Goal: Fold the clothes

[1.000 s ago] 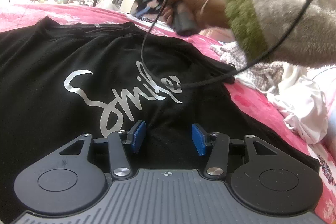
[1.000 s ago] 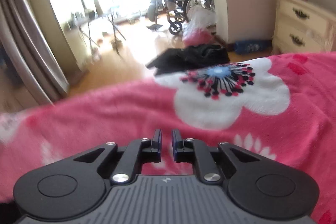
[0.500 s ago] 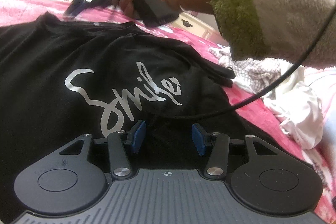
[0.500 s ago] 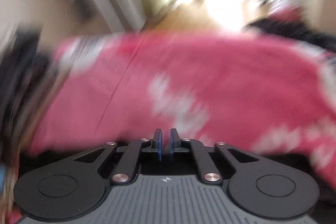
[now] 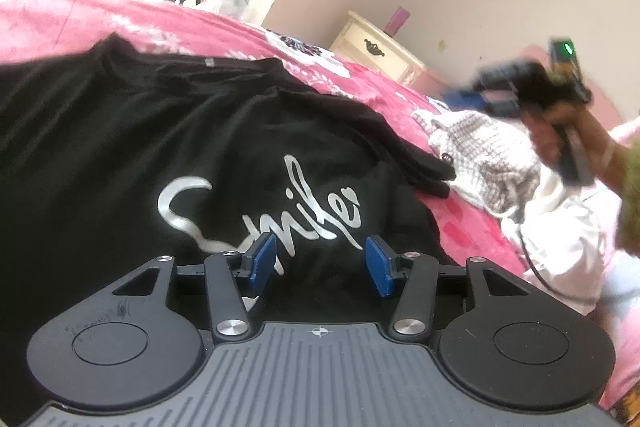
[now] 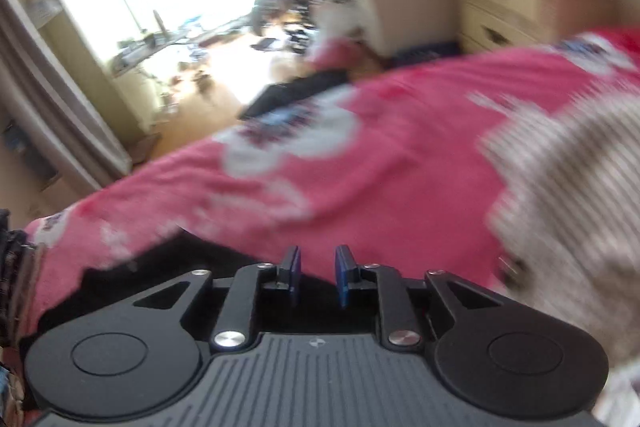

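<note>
pink bedspread [image 5: 60,15]: largest surface in view, flowered; everything else is placed against it.
black t-shirt [image 5: 120,147]: spread front-up on the bedspread, silver "smile" print readable, collar toward the far edge, one sleeve [image 5: 420,167] lying out toward the heap of other clothes.
progress: judged early. shirt is laid out but no fold shows in it; sleeves and body are all left to fold.
unfolded heap [image 5: 492,163]: checked and white garments on the bedspread just beside the shirt's sleeve; untouched, judged still to do.
left gripper [image 5: 322,263]: hangs over the shirt's lower front, near the print; blue pads stand well apart, nothing between them, no cloth pinched.
right gripper [image 6: 316,275]: its jaws have just been opening and stand a little apart with nothing between them; black shirt edge directly below and left of them, heap close on the right; the view is blurred. in the left wrist view it sits above the heap, well apart from the left gripper.
</note>
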`<action>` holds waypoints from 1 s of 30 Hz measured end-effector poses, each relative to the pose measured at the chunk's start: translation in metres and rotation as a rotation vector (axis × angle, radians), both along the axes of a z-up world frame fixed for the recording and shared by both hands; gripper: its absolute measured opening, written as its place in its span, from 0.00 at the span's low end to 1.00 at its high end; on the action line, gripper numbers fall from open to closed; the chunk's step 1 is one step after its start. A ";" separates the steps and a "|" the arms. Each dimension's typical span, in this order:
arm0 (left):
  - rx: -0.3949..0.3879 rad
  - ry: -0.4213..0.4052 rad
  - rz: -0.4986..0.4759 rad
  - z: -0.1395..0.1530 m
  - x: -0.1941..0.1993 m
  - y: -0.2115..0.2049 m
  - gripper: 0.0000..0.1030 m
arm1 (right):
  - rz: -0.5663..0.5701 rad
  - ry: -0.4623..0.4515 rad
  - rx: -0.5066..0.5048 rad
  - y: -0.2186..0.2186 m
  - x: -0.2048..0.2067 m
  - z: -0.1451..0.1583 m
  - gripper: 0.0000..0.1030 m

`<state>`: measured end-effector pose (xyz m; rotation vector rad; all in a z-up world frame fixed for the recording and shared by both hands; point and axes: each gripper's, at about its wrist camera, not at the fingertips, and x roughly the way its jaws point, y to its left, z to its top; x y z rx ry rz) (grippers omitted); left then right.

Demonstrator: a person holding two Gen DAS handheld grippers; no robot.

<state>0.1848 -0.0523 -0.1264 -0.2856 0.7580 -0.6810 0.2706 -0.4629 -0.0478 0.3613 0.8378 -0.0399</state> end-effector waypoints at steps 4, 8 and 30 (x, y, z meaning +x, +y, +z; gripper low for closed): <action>0.045 -0.009 0.010 -0.001 0.004 -0.012 0.48 | -0.059 0.050 0.006 -0.010 -0.033 -0.031 0.24; 0.123 -0.037 0.031 -0.006 0.003 -0.021 0.48 | -0.009 0.041 -0.196 0.002 -0.043 -0.048 0.27; 0.183 -0.116 0.026 -0.020 -0.007 -0.025 0.49 | 0.286 0.018 -0.419 0.018 -0.028 -0.063 0.02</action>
